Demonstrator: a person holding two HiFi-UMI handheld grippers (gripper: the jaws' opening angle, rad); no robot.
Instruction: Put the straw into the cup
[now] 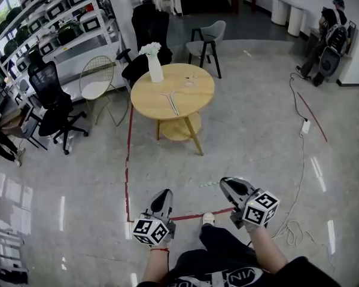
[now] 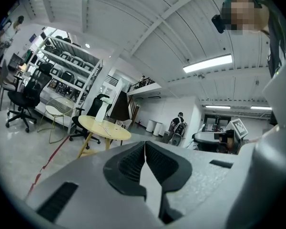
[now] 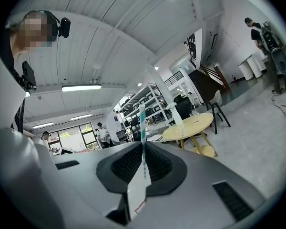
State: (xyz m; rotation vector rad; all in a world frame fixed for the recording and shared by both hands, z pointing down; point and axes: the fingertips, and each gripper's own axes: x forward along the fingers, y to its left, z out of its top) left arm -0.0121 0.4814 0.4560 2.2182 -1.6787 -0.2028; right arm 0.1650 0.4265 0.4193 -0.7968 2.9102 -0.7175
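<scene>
Straw (image 3: 142,120), thin with teal stripes, was clamped upright in the right tool (image 3: 143,147), well short of the worktop (image 1: 149,94). It looked light and easy to crush or bend, probably paper, so a soft pinch low on the shaft suited it and left the long free end to go in. Pinched harder it would likely flatten; looser, it could swing. A white paper flap sat lower between the same jaws, maybe a wrapper, hard to tell.

The worktop, round and yellow, stood well ahead of the person across open floor. Both forearms were held low and forward, tools pointing at the worktop and side by side, the right tool (image 1: 227,184) a bit nearer to it. The left tool (image 2: 144,144) had its jaws pressed together on nothing. The vase (image 1: 155,67) stood at the worktop's far left edge. The cup (image 1: 189,81), clear and small, stood on the worktop's far side, with loose straws (image 1: 170,102) lying at its middle.
</scene>
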